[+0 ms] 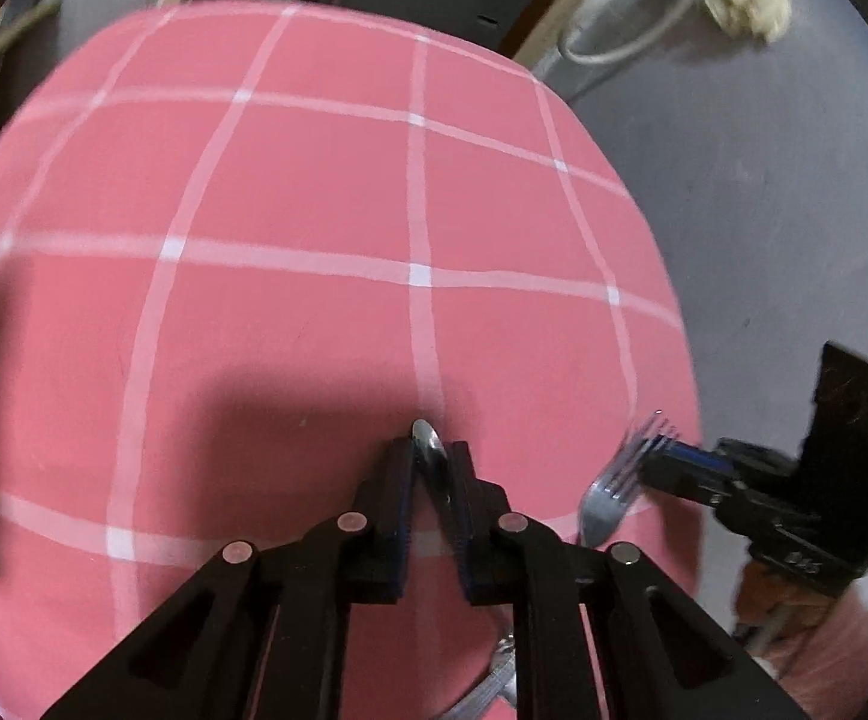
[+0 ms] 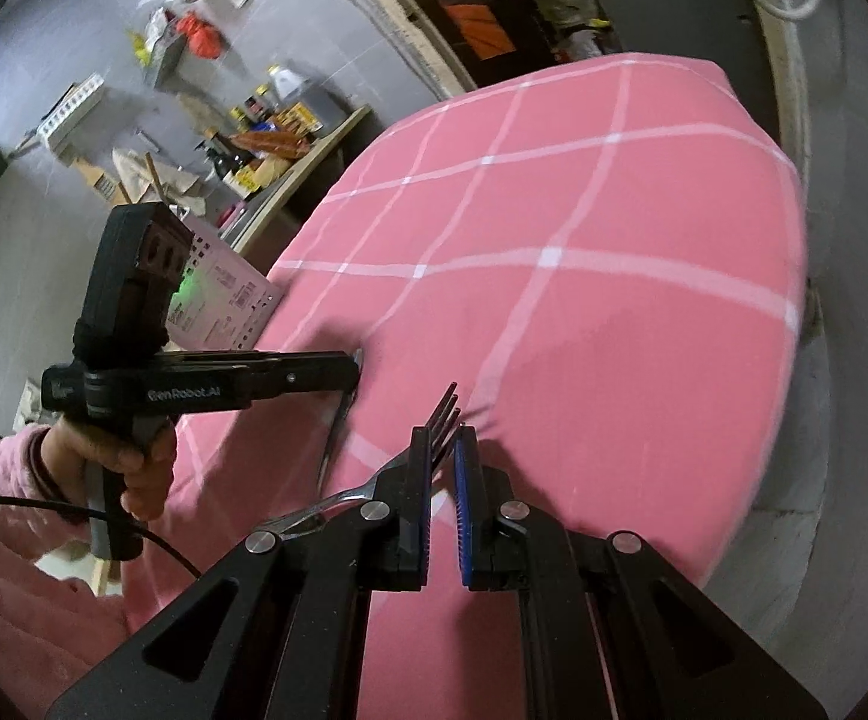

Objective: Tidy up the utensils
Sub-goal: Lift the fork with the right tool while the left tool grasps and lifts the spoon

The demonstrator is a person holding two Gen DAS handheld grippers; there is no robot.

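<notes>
Currently | your left gripper (image 1: pixel 431 450) clamps spoon (image 1: pixel 428 441) | right gripper (image 2: pixel 445 441) clamps fork (image 2: pixel 442 414) | both light, stiff, slick: grip handles.

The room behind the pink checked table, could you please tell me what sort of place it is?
Probably a home kitchen or storage corner: a wooden shelf crowded with sauce bottles and food packets, bare grey walls, and a perforated utensil basket beside the table.
</notes>
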